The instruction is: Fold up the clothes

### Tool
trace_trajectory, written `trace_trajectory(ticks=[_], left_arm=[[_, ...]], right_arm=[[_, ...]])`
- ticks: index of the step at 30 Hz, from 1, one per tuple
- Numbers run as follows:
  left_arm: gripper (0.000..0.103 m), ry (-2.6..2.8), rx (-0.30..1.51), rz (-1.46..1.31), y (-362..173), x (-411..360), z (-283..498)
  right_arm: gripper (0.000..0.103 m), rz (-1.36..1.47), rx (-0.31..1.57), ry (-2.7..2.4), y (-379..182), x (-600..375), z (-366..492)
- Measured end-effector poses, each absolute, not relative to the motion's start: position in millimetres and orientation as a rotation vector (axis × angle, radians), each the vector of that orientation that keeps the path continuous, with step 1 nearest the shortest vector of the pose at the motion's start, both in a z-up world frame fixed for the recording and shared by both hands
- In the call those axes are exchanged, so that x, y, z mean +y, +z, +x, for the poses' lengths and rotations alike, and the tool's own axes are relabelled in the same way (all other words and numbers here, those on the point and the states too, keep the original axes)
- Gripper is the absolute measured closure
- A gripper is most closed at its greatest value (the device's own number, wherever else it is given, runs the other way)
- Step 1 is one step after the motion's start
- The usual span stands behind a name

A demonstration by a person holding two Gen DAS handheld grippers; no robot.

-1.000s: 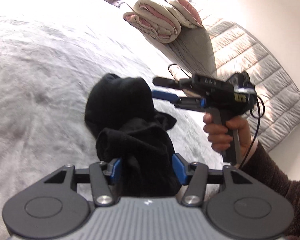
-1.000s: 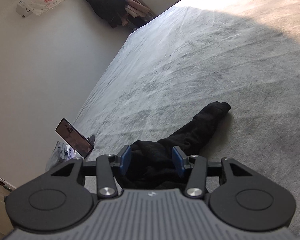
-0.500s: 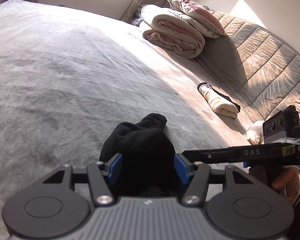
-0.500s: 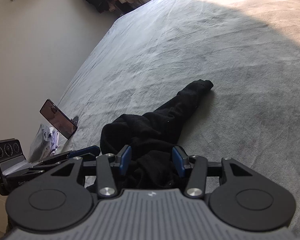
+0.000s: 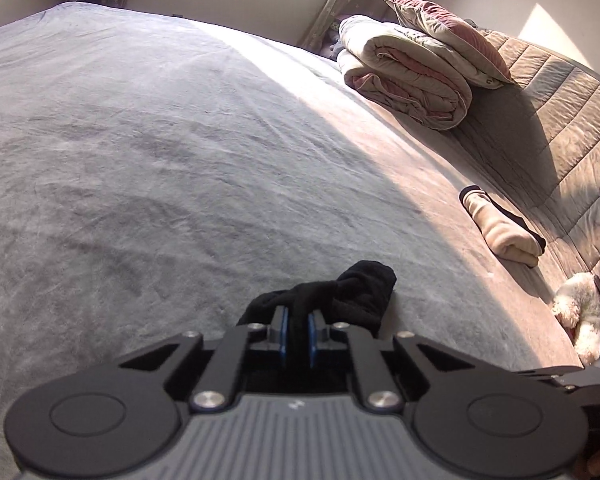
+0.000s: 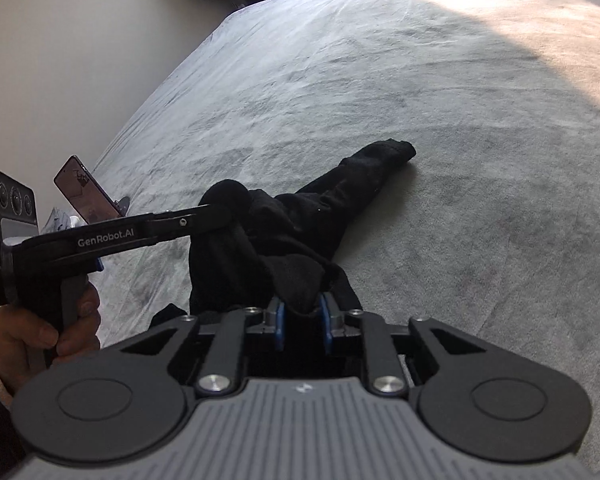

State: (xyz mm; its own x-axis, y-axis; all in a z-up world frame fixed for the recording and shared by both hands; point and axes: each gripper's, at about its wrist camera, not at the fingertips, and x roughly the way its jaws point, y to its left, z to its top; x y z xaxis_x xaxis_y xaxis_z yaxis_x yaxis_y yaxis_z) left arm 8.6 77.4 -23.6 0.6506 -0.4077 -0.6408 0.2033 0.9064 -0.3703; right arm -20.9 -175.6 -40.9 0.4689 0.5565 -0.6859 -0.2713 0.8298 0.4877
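Left hand-held gripper (image 5: 296, 330) and right hand-held gripper (image 6: 302, 322), jaws closing, each pinch a fold of the black garment (image 6: 284, 236) crumpled on the grey bed (image 6: 460, 120). Rolled quilt (image 5: 408, 80) and padded headboard (image 5: 560, 128) beyond, sunlit.

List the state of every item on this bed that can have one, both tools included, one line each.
Left tool: closing, black fabric pinched between its blue pads.
Right tool: closing on a bunch of the same fabric.
Black knit garment: crumpled, unfolded, one end trailing flat on the grey bedspread.
Cream sock bundle: rolled up.
Beige-and-pink quilt: folded, pillow on top.
Phone: propped upright, screen lit.
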Motion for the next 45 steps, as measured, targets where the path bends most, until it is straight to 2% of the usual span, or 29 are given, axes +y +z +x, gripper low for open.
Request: trace_trajectory(ticks=[1,4,20,31,36,41,42,44,45], left_arm=[[0.097,-0.337,0.778,-0.287,-22,81,8],[0.098,-0.291,0.747,-0.312,-17,94,5],[0.099,-0.054,0.658,-0.436,-11,180,-8],[0.099,0.083,0.562,-0.355,-1,191,-9],[0.099,0.090,0.580,-0.374,0,196,-5],[0.097,0.020,0.683,-0.267,-6,174,-3],[0.091,-0.001,0.687,-0.241,-6,169,-5],[0.072,-0.049,0.668,-0.201,-2,159,-12],[0.058,-0.076,0.658,-0.183,0,154,-15]], right_arm=[[0.094,0.333,0.939,0.505,-39,-177,-20],[0.096,0.349,0.880,0.454,-32,-186,-17],[0.096,0.410,0.684,0.262,-7,-225,4],[0.097,0.457,0.657,0.083,-12,-259,14],[0.097,0.459,0.663,0.042,-14,-268,11],[0.096,0.453,0.689,0.055,-17,-266,11],[0.096,0.451,0.696,0.059,-18,-264,11],[0.096,0.456,0.709,0.071,-20,-262,11],[0.096,0.463,0.715,0.079,-21,-261,11]])
